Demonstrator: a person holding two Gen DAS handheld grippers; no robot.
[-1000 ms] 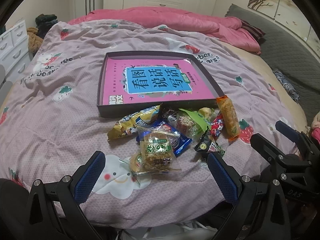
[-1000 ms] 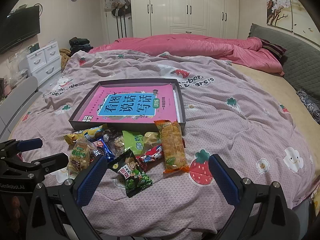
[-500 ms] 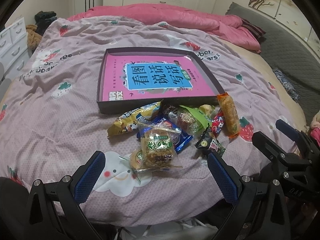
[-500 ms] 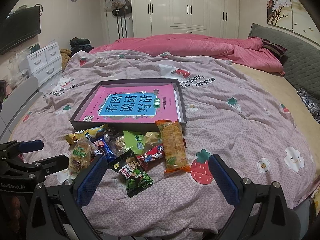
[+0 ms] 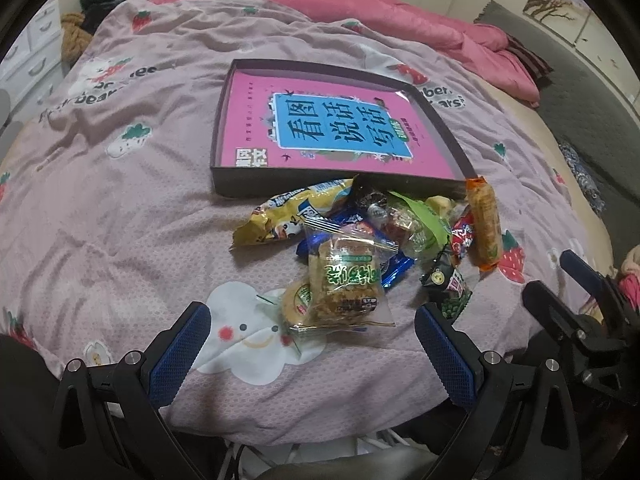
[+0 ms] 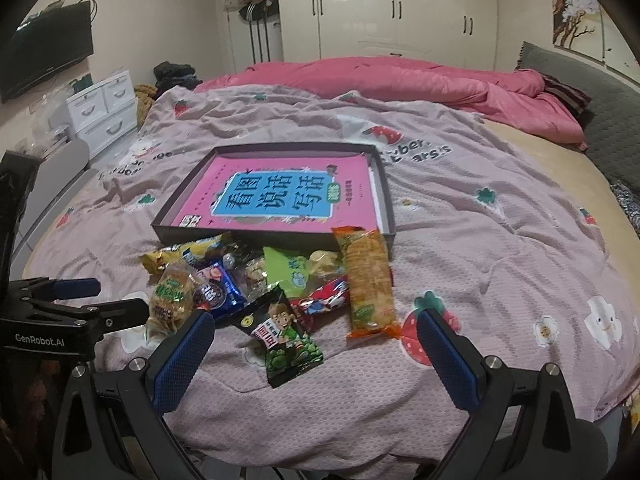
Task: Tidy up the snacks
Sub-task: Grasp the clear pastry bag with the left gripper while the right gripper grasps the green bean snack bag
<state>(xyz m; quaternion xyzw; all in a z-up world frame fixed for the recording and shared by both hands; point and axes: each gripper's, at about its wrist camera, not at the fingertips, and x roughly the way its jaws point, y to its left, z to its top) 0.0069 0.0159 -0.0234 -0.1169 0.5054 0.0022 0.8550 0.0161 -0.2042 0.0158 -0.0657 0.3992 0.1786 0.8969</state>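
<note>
A heap of several wrapped snacks lies on the bed in front of a shallow dark box (image 5: 256,191) (image 6: 176,232) that holds a pink book (image 5: 320,120) (image 6: 280,196). Nearest my left gripper (image 5: 308,340) is a clear pack with green print (image 5: 346,284) (image 6: 172,294). A yellow bag (image 5: 288,216), a blue pack (image 5: 394,270), a black-green pouch (image 6: 286,336) (image 5: 448,292) and a long orange pack (image 6: 368,284) (image 5: 484,228) lie around it. Open and holding nothing, my left gripper hovers just short of the clear pack. My right gripper (image 6: 310,348) is open over the black-green pouch.
The snacks rest on a pink-lilac quilt (image 5: 100,208) (image 6: 480,240) with strawberry prints. A rumpled pink duvet (image 6: 400,76) lies at the far side. White drawers (image 6: 104,108) stand left of the bed, wardrobes (image 6: 400,12) behind it, and a grey headboard (image 6: 616,120) at the right.
My left gripper has moved forward and down toward the snack heap, so the clear pack now lies close between its fingers. The right gripper has barely moved.
</note>
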